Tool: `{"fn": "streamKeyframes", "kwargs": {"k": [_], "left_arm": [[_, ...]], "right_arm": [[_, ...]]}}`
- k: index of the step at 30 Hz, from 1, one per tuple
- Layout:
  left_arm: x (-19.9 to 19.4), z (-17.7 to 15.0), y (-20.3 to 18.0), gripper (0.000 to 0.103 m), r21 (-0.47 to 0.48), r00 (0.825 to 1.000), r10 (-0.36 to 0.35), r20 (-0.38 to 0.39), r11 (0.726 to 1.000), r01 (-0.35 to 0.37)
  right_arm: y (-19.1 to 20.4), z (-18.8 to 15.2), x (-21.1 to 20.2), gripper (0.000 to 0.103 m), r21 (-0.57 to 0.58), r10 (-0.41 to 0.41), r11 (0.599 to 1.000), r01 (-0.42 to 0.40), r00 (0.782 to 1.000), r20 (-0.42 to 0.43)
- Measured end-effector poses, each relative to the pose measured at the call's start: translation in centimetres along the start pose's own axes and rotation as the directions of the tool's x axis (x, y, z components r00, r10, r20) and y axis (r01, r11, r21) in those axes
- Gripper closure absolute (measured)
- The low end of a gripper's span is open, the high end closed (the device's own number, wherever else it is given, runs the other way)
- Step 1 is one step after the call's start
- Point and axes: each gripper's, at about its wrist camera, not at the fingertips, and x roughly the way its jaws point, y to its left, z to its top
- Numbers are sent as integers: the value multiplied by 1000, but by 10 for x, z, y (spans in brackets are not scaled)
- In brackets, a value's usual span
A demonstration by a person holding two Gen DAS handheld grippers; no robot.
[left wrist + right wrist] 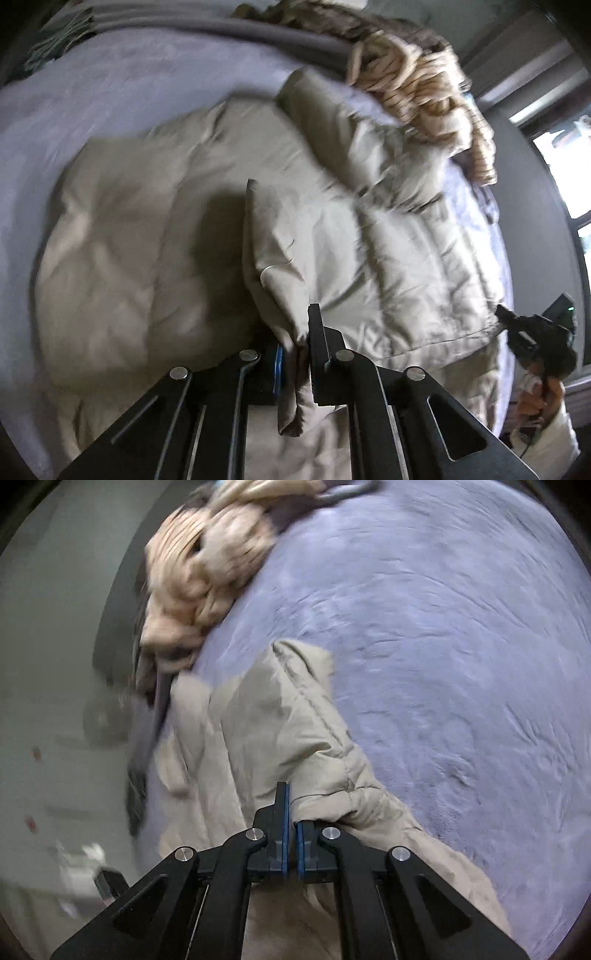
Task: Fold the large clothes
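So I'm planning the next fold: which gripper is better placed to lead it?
Probably left: the left gripper pinches a raised flap of the beige puffer jacket mid-garment, while the right gripper grips only its edge.

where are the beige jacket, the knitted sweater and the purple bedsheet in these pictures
beige jacket (399,258), left wrist view, on its quilted body panel
knitted sweater (192,579), right wrist view, on the middle of the crumpled cream knit
purple bedsheet (443,646), right wrist view, on a bare stretch beside the jacket
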Motion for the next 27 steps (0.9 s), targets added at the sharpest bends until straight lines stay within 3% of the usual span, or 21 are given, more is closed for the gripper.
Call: {"fn": "streamKeyframes", "kwargs": {"k": [3,7,9,11,12,15,19,23,24,25,27], "left_arm": [[7,-1,5,90,-9,1000,17,12,1000,-17],[-2,2,5,90,-4,997,77,31,997,-77],[-10,4,5,90,21,989,139,56,990,-140],[-23,8,6,90,35,977,192,89,980,-196],[-30,9,8,90,36,975,197,104,979,-201],[-46,16,9,90,44,976,166,142,984,-174],[-43,24,-10,90,96,986,85,144,990,-100],[-23,26,-25,90,127,985,110,130,984,-127],[-13,28,-24,90,131,983,137,120,980,-152],[-6,28,-23,90,138,981,160,114,975,-175],[12,32,-21,90,155,975,199,103,965,-213]], "right_arm": [[-4,-7,17,99,-55,-95,994,92,994,-51],[-21,-13,26,99,-14,-124,992,123,989,-77],[-16,-15,19,86,-35,-138,990,135,985,-101],[-2,-18,8,64,-128,-162,981,144,977,-139],[12,-18,-1,60,-200,-159,971,130,978,-137],[36,-22,-37,55,-328,-101,941,80,994,-48],[31,11,-46,41,-254,-123,956,145,987,100],[10,43,2,42,-141,-165,976,167,986,24],[11,44,14,47,-134,-159,978,157,987,-2],[12,44,21,71,-135,-143,981,138,990,-24],[20,46,32,79,-167,-180,970,174,983,-22]]}}
